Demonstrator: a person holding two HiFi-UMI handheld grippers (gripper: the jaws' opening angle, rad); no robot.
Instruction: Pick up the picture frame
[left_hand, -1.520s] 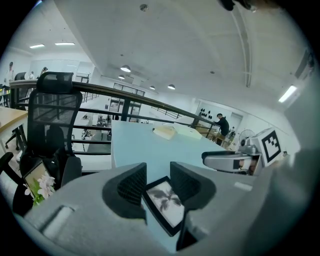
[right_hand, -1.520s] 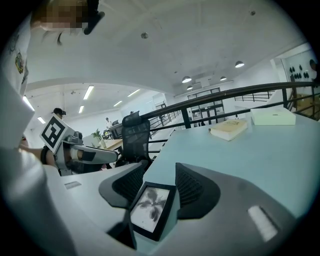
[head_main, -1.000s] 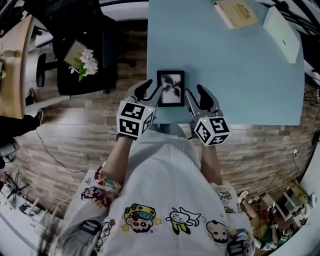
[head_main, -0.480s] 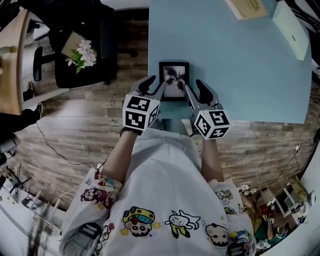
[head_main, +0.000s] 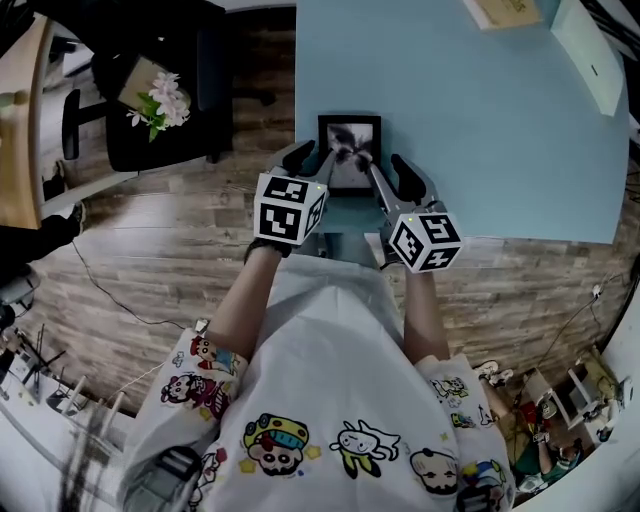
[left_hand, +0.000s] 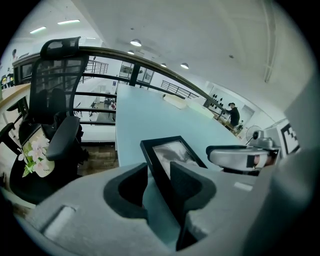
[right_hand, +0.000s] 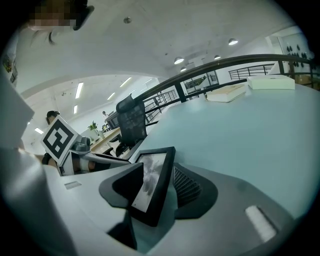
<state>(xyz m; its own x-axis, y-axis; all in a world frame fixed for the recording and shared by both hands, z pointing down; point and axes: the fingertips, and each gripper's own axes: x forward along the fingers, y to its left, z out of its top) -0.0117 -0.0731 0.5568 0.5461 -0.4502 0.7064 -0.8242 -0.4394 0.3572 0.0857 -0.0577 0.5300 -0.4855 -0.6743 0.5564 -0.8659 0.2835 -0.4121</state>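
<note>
The picture frame (head_main: 349, 150), black-rimmed with a black-and-white print, lies flat near the front edge of the light blue table (head_main: 480, 150). My left gripper (head_main: 316, 158) is at its near left corner. In the left gripper view the frame's (left_hand: 172, 152) left rail runs between the open jaws of the left gripper (left_hand: 160, 180), with a gap on the outer side. My right gripper (head_main: 385, 170) is at the near right corner. In the right gripper view the frame's (right_hand: 152, 185) right rail sits between the spread jaws of the right gripper (right_hand: 160, 187), and the ridged pad (right_hand: 186, 186) stands apart from it.
A book (head_main: 505, 10) and a white box (head_main: 590, 60) lie at the table's far right. Left of the table stands a black office chair (head_main: 160, 120) with a bunch of flowers (head_main: 150, 100). A wooden desk (head_main: 20, 120) is at the far left.
Both grippers have come down and forward from beside the frame's near edge. Their jaws now straddle the frame's side rails. The frame has stayed on the table.
</note>
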